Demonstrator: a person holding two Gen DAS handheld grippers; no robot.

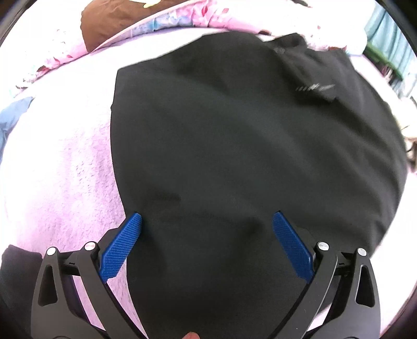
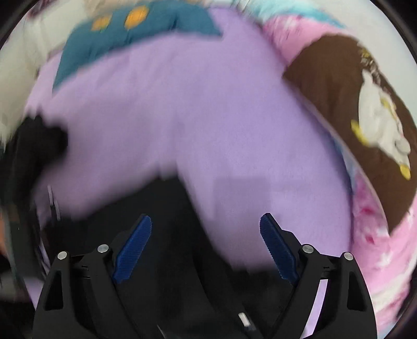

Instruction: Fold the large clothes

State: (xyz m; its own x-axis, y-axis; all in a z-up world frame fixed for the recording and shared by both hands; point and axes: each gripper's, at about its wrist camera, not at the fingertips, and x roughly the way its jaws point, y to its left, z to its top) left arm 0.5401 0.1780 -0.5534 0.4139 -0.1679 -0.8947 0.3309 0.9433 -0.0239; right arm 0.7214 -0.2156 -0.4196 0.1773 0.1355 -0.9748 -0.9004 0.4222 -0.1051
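Observation:
A large black garment [image 1: 234,143] lies spread flat on a lilac fleece blanket [image 1: 65,169], with a small grey logo near its far right. My left gripper [image 1: 207,221] is open just above the garment's near part, its left blue pad [image 1: 122,247] at the garment's left edge, nothing between the jaws. In the blurred right wrist view my right gripper [image 2: 206,224] is open and empty over a corner of the black garment [image 2: 161,234] and the lilac blanket [image 2: 195,117].
A pink floral quilt [image 1: 182,15] and a brown cushion [image 1: 109,20] lie beyond the garment. The right wrist view shows a brown cushion with a white figure [image 2: 351,117], pink bedding [image 2: 378,234], a teal cushion [image 2: 130,34] and another dark cloth [image 2: 39,146] at left.

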